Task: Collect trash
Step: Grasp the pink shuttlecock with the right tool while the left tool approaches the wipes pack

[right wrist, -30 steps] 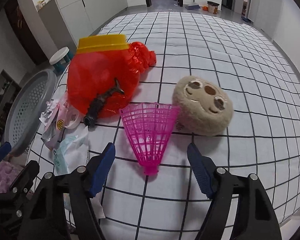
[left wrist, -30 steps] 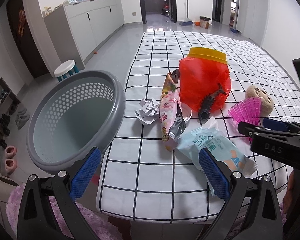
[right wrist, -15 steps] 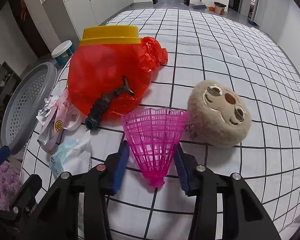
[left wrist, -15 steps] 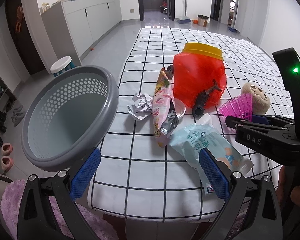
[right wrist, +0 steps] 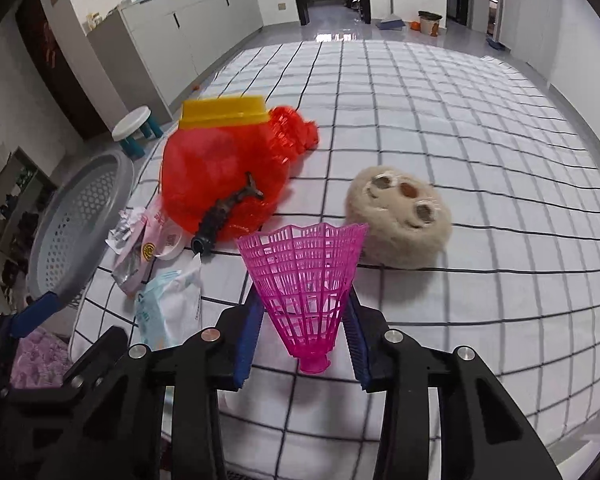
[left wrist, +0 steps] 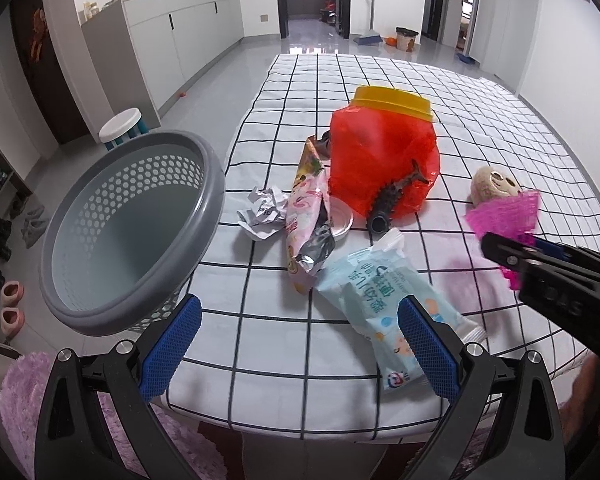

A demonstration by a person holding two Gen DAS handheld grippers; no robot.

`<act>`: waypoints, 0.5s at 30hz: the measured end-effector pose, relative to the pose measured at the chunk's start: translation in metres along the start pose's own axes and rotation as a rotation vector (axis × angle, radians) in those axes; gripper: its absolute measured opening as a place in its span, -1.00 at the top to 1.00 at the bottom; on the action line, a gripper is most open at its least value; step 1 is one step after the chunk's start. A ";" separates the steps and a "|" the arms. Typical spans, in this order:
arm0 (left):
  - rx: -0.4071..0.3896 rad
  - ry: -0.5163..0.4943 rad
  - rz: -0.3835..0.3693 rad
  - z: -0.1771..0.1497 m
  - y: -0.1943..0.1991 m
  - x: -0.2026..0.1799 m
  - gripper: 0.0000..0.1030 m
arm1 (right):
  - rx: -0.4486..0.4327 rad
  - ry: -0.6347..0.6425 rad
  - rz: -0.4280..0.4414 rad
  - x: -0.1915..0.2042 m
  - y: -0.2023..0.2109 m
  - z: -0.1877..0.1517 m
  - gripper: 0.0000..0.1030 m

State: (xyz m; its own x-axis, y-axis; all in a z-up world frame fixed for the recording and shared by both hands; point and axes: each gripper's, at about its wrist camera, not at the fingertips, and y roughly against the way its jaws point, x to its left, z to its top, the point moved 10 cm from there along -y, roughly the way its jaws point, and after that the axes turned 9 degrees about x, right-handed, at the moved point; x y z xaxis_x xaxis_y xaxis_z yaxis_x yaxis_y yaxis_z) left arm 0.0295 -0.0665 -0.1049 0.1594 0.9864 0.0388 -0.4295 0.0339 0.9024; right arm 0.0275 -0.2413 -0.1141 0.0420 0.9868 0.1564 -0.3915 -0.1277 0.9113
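My right gripper (right wrist: 304, 332) is shut on a pink plastic shuttlecock (right wrist: 306, 276) and holds it just above the checked tablecloth; the shuttlecock also shows in the left wrist view (left wrist: 508, 216). My left gripper (left wrist: 298, 350) is open and empty at the table's near edge. A grey perforated basket (left wrist: 132, 236) stands at the table's left side. On the table lie a crumpled paper (left wrist: 262, 214), a pink snack wrapper (left wrist: 306, 224), a blue wipes pack (left wrist: 384, 300) and a red plastic bag (left wrist: 380, 160).
A yellow-lidded tub (left wrist: 394, 98) sits under the red bag, with a dark toy (left wrist: 392, 200) in front of it. A beige plush (right wrist: 398, 216) lies right of the shuttlecock. A white stool (left wrist: 122, 128) and cabinets stand at the left. A purple rug (left wrist: 20, 392) lies below.
My right gripper closed on the pink shuttlecock and lifted it off the cloth. My left gripper drew back slightly and stayed open.
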 end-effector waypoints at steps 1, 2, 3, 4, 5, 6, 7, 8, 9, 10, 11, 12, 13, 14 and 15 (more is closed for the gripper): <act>0.003 0.001 -0.003 0.001 0.000 -0.002 -0.88 | -0.016 -0.004 -0.007 -0.004 0.007 0.000 0.27; 0.005 0.001 -0.005 0.002 0.001 -0.004 -0.88 | -0.024 -0.008 -0.008 -0.005 0.012 -0.003 0.27; 0.006 -0.001 -0.007 0.003 0.001 -0.007 -0.88 | -0.032 -0.015 -0.008 -0.008 0.016 -0.004 0.27; 0.008 -0.003 -0.009 0.004 0.001 -0.010 -0.88 | -0.038 -0.023 -0.007 -0.012 0.020 -0.006 0.27; 0.009 -0.005 -0.013 0.005 0.001 -0.014 -0.88 | -0.041 -0.031 -0.006 -0.015 0.023 -0.008 0.27; 0.011 -0.006 -0.018 0.005 0.001 -0.016 -0.88 | -0.045 -0.039 -0.006 -0.017 0.026 -0.009 0.27; 0.015 -0.007 -0.024 0.006 0.000 -0.020 -0.88 | -0.050 -0.049 -0.003 -0.022 0.029 -0.010 0.27; 0.017 -0.008 -0.028 0.007 0.000 -0.023 -0.88 | -0.054 -0.056 0.000 -0.025 0.031 -0.010 0.27; 0.020 -0.008 -0.031 0.007 -0.002 -0.026 -0.88 | -0.058 -0.063 0.005 -0.028 0.033 -0.010 0.27; 0.023 -0.008 -0.031 0.007 -0.004 -0.028 -0.88 | -0.063 -0.067 0.009 -0.029 0.034 -0.011 0.27; 0.026 -0.008 -0.030 0.007 -0.005 -0.029 -0.88 | -0.067 -0.069 0.012 -0.030 0.036 -0.011 0.27; 0.034 -0.007 -0.029 0.006 -0.009 -0.032 -0.88 | -0.070 -0.070 0.013 -0.031 0.037 -0.010 0.27; 0.042 -0.005 -0.030 0.005 -0.011 -0.033 -0.88 | -0.074 -0.071 0.016 -0.032 0.038 -0.011 0.27; 0.051 -0.003 -0.035 0.004 -0.014 -0.034 -0.88 | -0.076 -0.072 0.020 -0.033 0.039 -0.011 0.27; 0.059 0.002 -0.045 0.003 -0.017 -0.036 -0.88 | -0.077 -0.073 0.022 -0.033 0.039 -0.011 0.27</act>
State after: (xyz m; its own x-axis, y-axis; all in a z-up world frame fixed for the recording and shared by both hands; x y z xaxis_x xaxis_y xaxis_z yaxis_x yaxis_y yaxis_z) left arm 0.0337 -0.1033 -0.1205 0.1754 0.9845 -0.0034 -0.3688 0.0689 0.9270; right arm 0.0009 -0.2781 -0.0875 0.0983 0.9736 0.2058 -0.4620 -0.1385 0.8760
